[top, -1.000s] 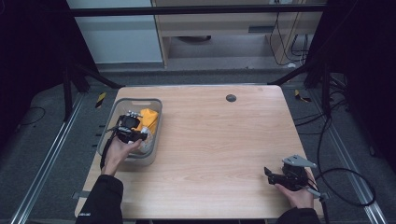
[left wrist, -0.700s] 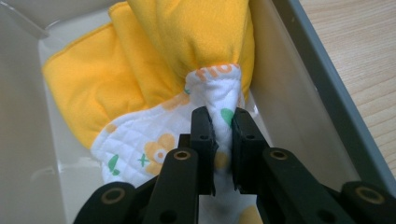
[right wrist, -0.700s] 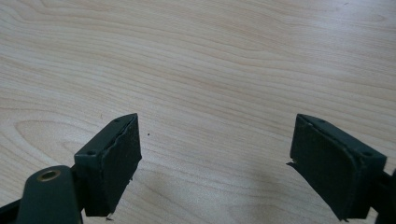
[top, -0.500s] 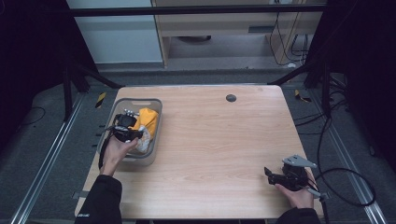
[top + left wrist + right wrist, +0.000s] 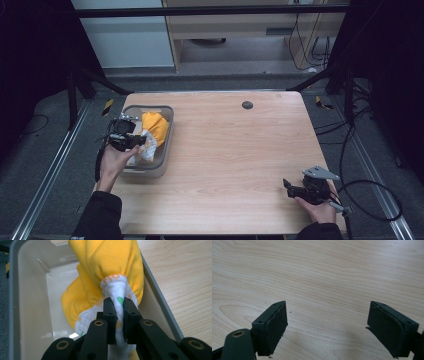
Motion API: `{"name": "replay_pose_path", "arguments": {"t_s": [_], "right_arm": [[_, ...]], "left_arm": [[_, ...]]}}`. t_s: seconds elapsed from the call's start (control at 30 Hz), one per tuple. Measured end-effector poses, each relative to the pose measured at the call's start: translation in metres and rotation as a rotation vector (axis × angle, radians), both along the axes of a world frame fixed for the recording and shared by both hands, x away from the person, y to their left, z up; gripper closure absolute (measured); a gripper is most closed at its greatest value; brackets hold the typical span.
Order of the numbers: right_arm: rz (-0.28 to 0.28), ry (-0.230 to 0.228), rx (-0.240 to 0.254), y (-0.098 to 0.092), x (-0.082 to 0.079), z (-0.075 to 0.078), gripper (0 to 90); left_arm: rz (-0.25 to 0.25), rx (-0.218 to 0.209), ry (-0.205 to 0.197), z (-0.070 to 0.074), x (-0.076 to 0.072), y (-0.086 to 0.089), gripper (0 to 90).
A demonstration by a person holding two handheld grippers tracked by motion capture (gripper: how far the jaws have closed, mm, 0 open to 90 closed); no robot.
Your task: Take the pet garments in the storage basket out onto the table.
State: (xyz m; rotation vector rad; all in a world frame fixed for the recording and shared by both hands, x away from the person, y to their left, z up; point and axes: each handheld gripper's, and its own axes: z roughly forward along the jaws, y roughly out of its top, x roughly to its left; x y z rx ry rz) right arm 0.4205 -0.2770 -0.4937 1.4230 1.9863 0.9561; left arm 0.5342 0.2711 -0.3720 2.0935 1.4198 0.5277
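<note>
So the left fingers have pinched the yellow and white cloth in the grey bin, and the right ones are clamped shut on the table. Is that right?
Not quite. The right gripper is open: the right gripper view shows its fingers spread wide apart over the bare wooden table, holding nothing. The rest holds: the left gripper is shut on the yellow and white cloth in the grey bin.
</note>
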Motion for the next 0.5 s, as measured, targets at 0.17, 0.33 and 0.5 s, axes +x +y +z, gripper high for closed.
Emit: {"name": "replay_pose_path", "arguments": {"t_s": [0.17,0.33,0.5], "right_arm": [[0.001,-0.003,-0.002,0.000,0.000,0.000,16.2],[-0.003,-0.007,-0.005,0.000,0.000,0.000,16.2],[-0.002,-0.012,-0.007,-0.001,0.000,0.000,16.3]], "left_arm": [[-0.005,-0.004,-0.013,0.009,-0.005,0.004,82.8],[-0.009,-0.014,-0.029,0.021,-0.010,0.009,82.9],[-0.019,-0.018,-0.041,0.031,-0.015,0.012,83.0]]}}
